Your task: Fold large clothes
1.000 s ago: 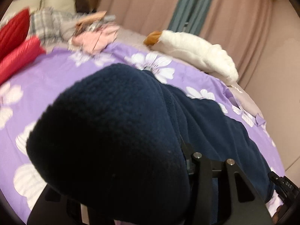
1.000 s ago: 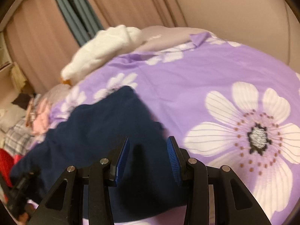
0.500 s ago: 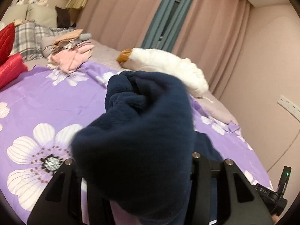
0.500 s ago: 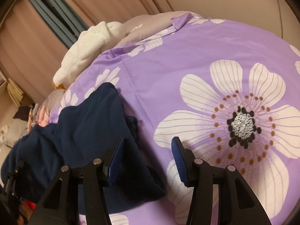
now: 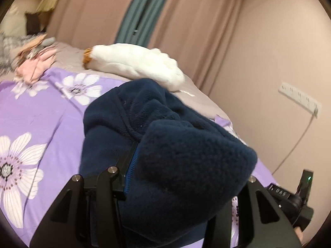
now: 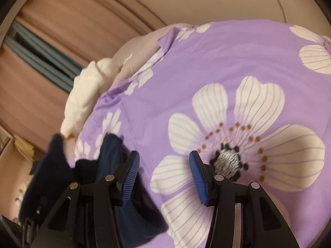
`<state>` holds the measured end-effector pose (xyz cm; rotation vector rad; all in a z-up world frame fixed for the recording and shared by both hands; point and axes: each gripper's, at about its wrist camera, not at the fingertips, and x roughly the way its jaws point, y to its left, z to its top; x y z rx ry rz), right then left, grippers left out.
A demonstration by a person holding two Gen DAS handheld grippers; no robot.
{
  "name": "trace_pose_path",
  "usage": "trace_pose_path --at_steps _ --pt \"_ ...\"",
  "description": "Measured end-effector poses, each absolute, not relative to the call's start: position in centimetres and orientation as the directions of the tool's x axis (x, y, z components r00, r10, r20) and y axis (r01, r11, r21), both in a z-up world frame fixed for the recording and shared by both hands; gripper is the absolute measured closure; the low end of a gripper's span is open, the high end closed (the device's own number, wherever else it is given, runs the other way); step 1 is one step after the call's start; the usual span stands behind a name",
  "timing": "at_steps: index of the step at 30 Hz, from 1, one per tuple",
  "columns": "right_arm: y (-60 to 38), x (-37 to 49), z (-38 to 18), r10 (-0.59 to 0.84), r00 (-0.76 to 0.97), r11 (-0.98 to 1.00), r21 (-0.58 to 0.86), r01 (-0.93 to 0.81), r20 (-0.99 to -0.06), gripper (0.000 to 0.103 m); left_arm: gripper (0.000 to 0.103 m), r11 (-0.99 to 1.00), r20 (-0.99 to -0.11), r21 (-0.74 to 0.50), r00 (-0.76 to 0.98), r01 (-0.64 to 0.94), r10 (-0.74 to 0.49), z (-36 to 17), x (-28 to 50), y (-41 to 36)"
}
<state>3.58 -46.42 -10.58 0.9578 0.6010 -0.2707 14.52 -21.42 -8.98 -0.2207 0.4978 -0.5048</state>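
Bed (image 5: 37, 111): navy fleece (image 5: 128, 111), white plush (image 5: 134, 62), pink clothes (image 5: 36, 69).

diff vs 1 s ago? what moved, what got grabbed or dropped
The left gripper carried the navy fleece up and over; its grip hasn't changed. The right gripper swung off the fleece to over the purple floral duvet, open throughout. The white plush didn't move.

Navy fleece garment (image 5: 169, 144) bunched over the left hand-held gripper (image 5: 182, 177): right finger fully covered, so jaw spacing unreadable; only the left blue pad (image 5: 132, 165) shows. Garment's lower part cut off by the frame bottom. Left of the garment, the clothes pile (image 5: 35, 62) is motion-blurred, items indistinct. In the right wrist view the garment's far left portion (image 6: 47, 161) is blurred.
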Motion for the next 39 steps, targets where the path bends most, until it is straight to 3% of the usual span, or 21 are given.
trace_pose_path --at_steps 6,11,15,18,21,26,28,29,32,37,39 --pt "-48.1 2.2 -10.7 0.037 0.824 0.508 0.720 0.472 -0.566 0.052 0.059 0.821 -0.425 -0.347 0.705 0.452 -0.568 -9.0 14.5 -25.9" --pt "-50.0 1.0 -11.3 0.026 0.837 0.434 0.760 0.483 -0.547 0.052 0.059 0.818 -0.460 -0.282 0.677 0.502 -0.574 -10.1 13.7 -29.5" --pt "-50.2 1.3 -11.3 0.031 0.834 0.441 0.756 0.484 -0.552 0.052 0.059 0.815 -0.536 -0.243 0.627 0.527 -0.565 -13.5 14.0 -31.6" --pt "-49.8 1.8 -11.1 0.029 0.816 0.470 0.729 0.498 -0.577 0.052 0.059 0.826 -0.521 -0.130 0.671 0.549 -0.528 -13.7 12.5 -32.7" --pt "-49.8 1.9 -11.1 0.010 0.803 0.483 0.706 0.518 -0.596 0.052 0.059 0.828 -0.535 -0.143 0.662 0.542 -0.526 -14.1 13.1 -32.7" --pt "-50.5 1.4 -11.5 0.006 0.799 0.460 0.711 0.532 -0.602 0.047 0.043 0.821 -0.563 -0.175 0.629 0.544 -0.537 -13.0 13.4 -32.2" --pt "-50.8 1.3 -11.7 0.018 0.802 0.455 0.719 0.525 -0.597 0.045 0.011 0.775 -0.552 -0.198 0.585 0.600 -0.594 -12.9 12.7 -32.3" --pt "-50.8 1.3 -11.7 0.017 0.801 0.454 0.719 0.527 -0.598 0.045 0.007 0.751 -0.548 -0.227 0.556 0.620 -0.625 -12.8 12.6 -32.1" --pt "-50.9 1.1 -11.9 0.016 0.797 0.449 0.716 0.534 -0.604 0.044 0.008 0.713 -0.525 -0.337 0.506 0.615 -0.684 -12.3 11.8 -31.2" --pt "-50.8 1.2 -12.2 0.038 0.798 0.430 0.731 0.531 -0.602 0.044 0.010 0.691 -0.516 -0.409 0.474 0.595 -0.714 -10.7 10.6 -29.8" --pt "-50.7 1.4 -12.3 0.042 0.793 0.430 0.727 0.535 -0.608 0.044 0.010 0.647 -0.470 -0.482 0.448 0.591 -0.760 -9.2 10.1 -28.2"
